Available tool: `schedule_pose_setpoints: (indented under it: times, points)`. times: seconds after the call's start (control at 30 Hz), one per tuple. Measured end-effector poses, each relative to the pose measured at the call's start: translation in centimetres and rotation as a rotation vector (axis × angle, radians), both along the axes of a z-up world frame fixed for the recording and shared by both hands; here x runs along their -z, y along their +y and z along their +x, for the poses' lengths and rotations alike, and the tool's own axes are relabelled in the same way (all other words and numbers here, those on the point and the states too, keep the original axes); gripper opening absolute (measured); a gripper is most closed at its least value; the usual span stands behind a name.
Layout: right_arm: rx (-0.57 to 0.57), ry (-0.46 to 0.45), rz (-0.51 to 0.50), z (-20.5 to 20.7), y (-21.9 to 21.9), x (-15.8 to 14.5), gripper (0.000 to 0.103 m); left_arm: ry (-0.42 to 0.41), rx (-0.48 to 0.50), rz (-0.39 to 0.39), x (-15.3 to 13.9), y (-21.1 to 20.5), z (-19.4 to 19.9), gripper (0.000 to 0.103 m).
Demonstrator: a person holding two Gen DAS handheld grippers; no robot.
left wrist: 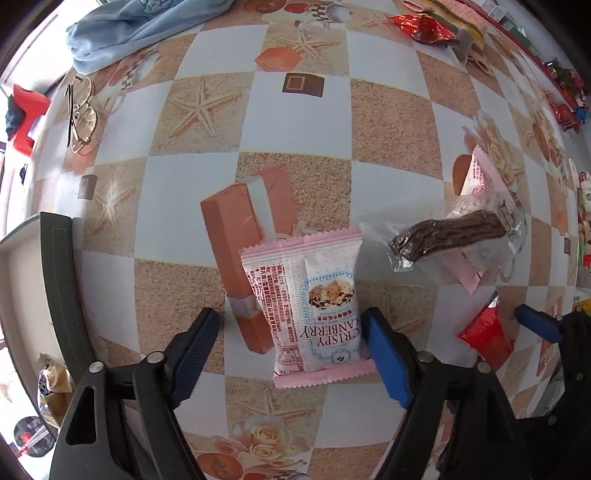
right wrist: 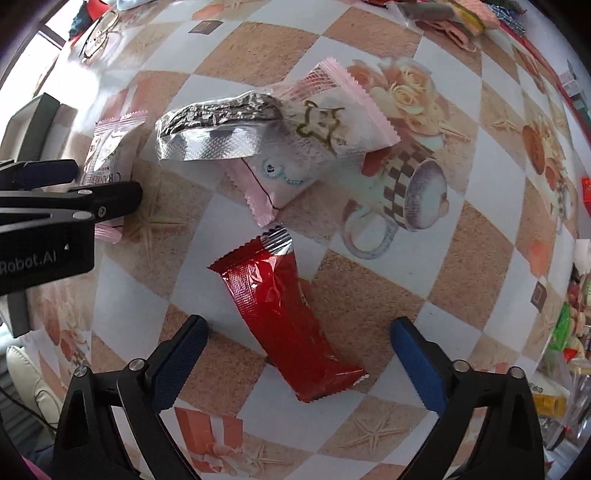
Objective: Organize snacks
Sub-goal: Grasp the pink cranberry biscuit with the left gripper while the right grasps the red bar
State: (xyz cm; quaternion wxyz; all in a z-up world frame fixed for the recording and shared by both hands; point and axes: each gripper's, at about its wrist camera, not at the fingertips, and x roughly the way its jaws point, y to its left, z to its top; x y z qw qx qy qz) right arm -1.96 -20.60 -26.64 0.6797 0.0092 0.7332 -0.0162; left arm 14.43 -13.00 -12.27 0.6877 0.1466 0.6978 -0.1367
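My left gripper (left wrist: 291, 332) hangs over the desk (left wrist: 192, 240). Its jaws are spread apart, and the pink and white cranberry snack pack (left wrist: 314, 310) lies flat between them in the low middle of the left view. One blue pad sits just beside the pack's right edge; I cannot tell if it touches.

My right gripper (right wrist: 295, 343) also has its jaws spread wide. The red snack pack (right wrist: 280, 314) lies slanted between them, low in the middle of the right view, and neither pad touches it.

Above the red pack, a dark brown snack in a clear bag (right wrist: 218, 125) lies on top of another pink pack (right wrist: 325, 140).

In the upper left of the left view are a blue cloth (left wrist: 140, 29) and a pair of glasses (left wrist: 81, 114).
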Motion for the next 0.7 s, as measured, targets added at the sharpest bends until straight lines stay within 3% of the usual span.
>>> schedule_pose_setpoints:
  times: [0.1, 0.2, 0.23, 0.27, 0.53, 0.7]
  points:
    - [-0.007, -0.004, -0.001, 0.6, 1.4, -0.4, 0.082, -0.014, 0.044, -0.014, -0.8, -0.2, -0.3, 0.048]
    - [-0.018, -0.013, -0.003, 0.7, 2.8, -1.0, 0.055, -0.002, 0.068, -0.010, -1.0, 0.1, -0.8, 0.047]
    - [-0.009, -0.018, -0.006, 1.0, 3.1, -1.2, 0.038, -0.002, 0.073, -0.004, -1.1, 0.5, -1.2, 0.046]
    - [0.005, -0.015, -0.004, 1.1, 3.3, -1.3, 0.029, -0.003, 0.079, 0.003, -1.1, 1.0, -1.7, 0.046]
    - [0.144, 0.020, 0.085, -2.1, 5.1, -1.1, 0.028, -0.007, 0.145, 0.055, -1.3, 5.8, -8.0, 0.046]
    - [0.178, 0.062, 0.076, -4.2, 8.2, -0.6, 0.028, -0.012, 0.204, 0.057, -1.5, 7.9, -11.4, 0.046]
